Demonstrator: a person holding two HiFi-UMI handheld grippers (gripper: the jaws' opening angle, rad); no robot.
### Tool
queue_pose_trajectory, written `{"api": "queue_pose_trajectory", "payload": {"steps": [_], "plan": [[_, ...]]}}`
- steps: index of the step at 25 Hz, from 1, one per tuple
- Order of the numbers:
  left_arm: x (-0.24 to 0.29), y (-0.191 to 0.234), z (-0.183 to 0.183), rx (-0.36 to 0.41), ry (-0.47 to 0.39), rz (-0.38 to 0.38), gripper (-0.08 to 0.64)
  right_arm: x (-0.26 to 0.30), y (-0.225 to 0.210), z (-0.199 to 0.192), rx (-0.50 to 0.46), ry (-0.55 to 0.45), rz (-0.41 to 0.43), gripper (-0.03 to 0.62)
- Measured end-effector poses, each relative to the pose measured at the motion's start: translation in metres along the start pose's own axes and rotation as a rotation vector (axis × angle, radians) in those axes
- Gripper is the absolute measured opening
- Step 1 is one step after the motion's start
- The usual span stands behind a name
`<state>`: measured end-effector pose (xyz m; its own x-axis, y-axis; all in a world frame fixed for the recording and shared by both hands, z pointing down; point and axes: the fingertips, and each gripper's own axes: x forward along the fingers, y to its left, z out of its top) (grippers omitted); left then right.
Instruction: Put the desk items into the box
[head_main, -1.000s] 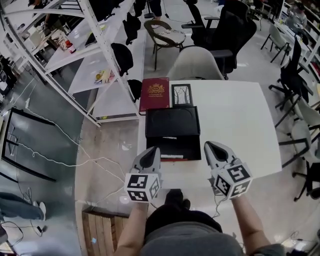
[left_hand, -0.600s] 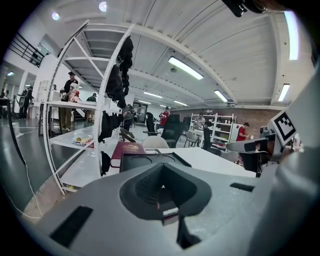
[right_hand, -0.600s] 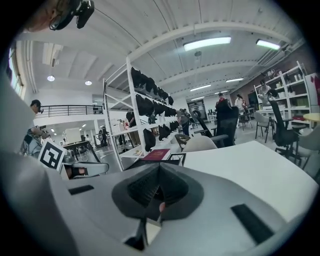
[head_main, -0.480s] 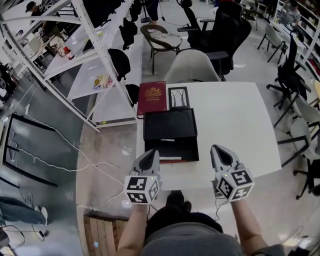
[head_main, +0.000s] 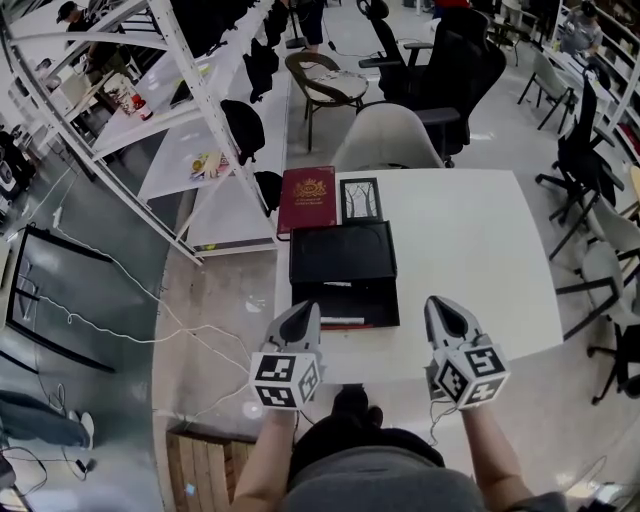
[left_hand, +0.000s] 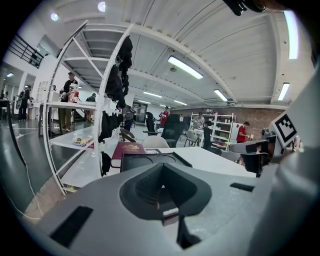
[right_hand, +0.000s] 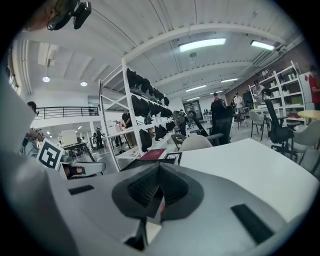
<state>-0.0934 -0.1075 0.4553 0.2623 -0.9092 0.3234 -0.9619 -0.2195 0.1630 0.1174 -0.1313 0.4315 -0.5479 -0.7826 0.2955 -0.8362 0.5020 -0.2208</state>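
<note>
Open box holds pens, probably; left gripper, right gripper fingers closed, empty.

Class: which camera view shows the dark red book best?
The head view: the dark red book lies fully visible from above, whole cover showing. Both gripper views catch it only as a small, foreshortened strip.

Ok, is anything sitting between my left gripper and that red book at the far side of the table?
Yes. The open black box lies directly between the left gripper and the red book, so the gripper would likely have to reach over or around it. Between the book and the box, nothing visible stands.
</note>
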Motion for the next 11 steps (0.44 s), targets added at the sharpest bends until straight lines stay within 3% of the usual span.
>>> {"api": "queue_pose_trajectory", "payload": {"steps": [11], "plan": [[0.0012, 0.0042, 0.0014, -0.004, 0.000, 0.011, 0.008, 0.0012, -0.0050, 0.0000, -0.004, -0.002, -0.005, 0.003]]}}
